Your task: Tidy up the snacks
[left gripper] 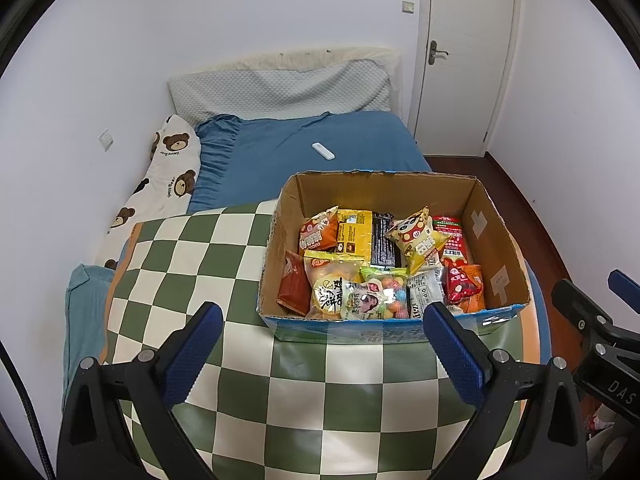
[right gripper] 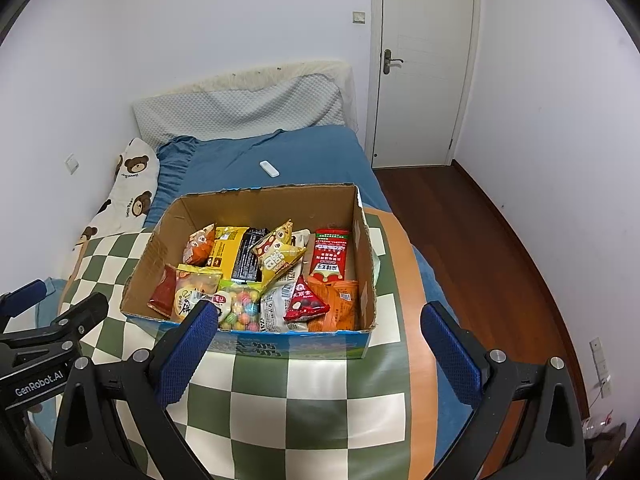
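1. Looking along the left tongs [left gripper: 322,340], both blue pads are spread wide and grip nothing. Straight ahead at twelve o'clock, the cardboard box [left gripper: 496,240] sits on a green checkered mat [left gripper: 240,360] on the bed [left gripper: 280,152], filled with snack packets [left gripper: 380,264]. The right tongs' frame shows at three o'clock.

2. From the right wrist, the right tongs [right gripper: 318,334] are likewise spread and bare. The box [right gripper: 152,256] lies at eleven o'clock; a white remote [right gripper: 269,168] rests on the blue sheet beyond it.

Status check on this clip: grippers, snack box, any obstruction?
Left gripper open, empty. Right gripper open, empty. Box on checkered mat, full of snacks, untouched. Nothing blocking.
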`<action>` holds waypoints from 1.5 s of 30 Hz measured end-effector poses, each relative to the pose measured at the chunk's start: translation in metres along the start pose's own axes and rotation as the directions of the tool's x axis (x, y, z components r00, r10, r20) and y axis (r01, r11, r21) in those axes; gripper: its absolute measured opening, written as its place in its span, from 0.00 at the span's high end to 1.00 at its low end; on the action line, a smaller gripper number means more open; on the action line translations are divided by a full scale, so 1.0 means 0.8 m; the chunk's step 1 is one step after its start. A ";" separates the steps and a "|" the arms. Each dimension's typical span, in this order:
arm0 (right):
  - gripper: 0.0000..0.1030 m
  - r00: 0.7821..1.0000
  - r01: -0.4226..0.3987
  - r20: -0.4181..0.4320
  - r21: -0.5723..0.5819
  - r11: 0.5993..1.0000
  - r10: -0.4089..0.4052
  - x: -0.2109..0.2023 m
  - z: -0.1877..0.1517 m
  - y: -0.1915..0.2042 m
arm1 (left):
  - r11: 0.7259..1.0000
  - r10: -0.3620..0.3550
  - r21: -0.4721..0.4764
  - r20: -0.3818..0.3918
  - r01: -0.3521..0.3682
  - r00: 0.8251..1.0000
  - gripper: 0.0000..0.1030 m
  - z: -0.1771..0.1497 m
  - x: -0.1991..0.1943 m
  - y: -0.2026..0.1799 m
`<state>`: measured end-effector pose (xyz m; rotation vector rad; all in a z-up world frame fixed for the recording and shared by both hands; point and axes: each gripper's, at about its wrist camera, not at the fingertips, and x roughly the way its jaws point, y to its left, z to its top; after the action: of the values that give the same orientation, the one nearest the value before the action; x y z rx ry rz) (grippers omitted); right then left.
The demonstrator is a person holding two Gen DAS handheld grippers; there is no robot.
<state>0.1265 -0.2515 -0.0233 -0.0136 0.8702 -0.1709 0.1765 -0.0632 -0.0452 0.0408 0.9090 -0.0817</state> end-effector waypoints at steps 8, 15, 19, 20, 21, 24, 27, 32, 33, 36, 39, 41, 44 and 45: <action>0.00 1.000 -0.001 0.001 0.000 1.000 0.001 -0.003 0.001 0.000 | 1.000 0.000 0.000 0.002 0.000 1.000 0.00 0.000 -0.001 -0.001; 0.00 1.000 -0.001 0.003 -0.002 1.000 0.001 -0.006 0.001 0.000 | 1.000 -0.004 0.006 0.005 0.004 1.000 0.00 0.000 -0.002 -0.003; 0.00 1.000 -0.004 0.003 -0.004 1.000 0.004 -0.008 0.002 0.000 | 1.000 -0.004 0.009 0.007 0.004 1.000 0.00 0.001 -0.004 -0.004; 0.00 1.000 -0.005 0.003 -0.004 1.000 0.005 -0.008 0.002 0.000 | 1.000 -0.004 0.007 0.007 0.004 1.000 0.00 0.002 -0.004 -0.006; 0.00 1.000 -0.004 0.002 -0.004 1.000 0.004 -0.008 0.002 0.000 | 1.000 -0.004 0.006 0.006 0.004 1.000 0.00 0.002 -0.004 -0.006; 0.00 1.000 -0.013 -0.001 -0.006 1.000 0.013 -0.009 0.002 0.000 | 1.000 -0.005 0.008 0.007 0.005 1.000 0.00 0.001 -0.006 -0.004; 0.00 1.000 -0.019 -0.003 -0.010 1.000 0.019 -0.010 0.003 -0.001 | 1.000 -0.005 0.007 0.006 0.004 1.000 0.00 0.001 -0.006 -0.005; 0.00 1.000 -0.026 -0.006 -0.014 1.000 0.026 -0.008 0.003 -0.001 | 1.000 -0.006 0.007 0.008 0.006 1.000 0.00 0.001 -0.006 -0.005; 0.00 1.000 -0.027 -0.006 -0.014 1.000 0.027 -0.008 0.003 -0.001 | 1.000 -0.004 0.008 0.008 0.004 1.000 0.00 0.001 -0.006 -0.006; 0.00 1.000 -0.027 -0.006 -0.013 1.000 0.027 -0.008 0.003 -0.001 | 1.000 -0.005 0.007 0.009 0.005 1.000 0.00 0.001 -0.007 -0.004; 0.00 1.000 -0.027 -0.006 -0.014 1.000 0.027 -0.008 0.003 -0.001 | 1.000 -0.006 0.005 0.009 0.006 1.000 0.00 0.000 -0.008 -0.002; 0.00 1.000 -0.028 -0.006 -0.013 1.000 0.028 -0.008 0.003 -0.001 | 1.000 -0.006 0.005 0.009 0.006 1.000 0.00 0.000 -0.008 -0.003; 0.00 1.000 -0.028 -0.007 -0.014 1.000 0.028 -0.008 0.003 -0.001 | 1.000 -0.007 0.008 0.010 0.006 1.000 0.00 -0.001 -0.008 -0.002; 0.00 1.000 -0.030 -0.008 -0.013 0.999 0.030 -0.007 0.003 -0.002 | 1.000 -0.005 0.010 0.010 0.005 1.000 0.00 -0.001 -0.008 -0.003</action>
<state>0.1245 -0.2519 -0.0172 -0.0118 0.8788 -0.1374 0.1719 -0.0651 -0.0402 0.0471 0.8983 -0.0912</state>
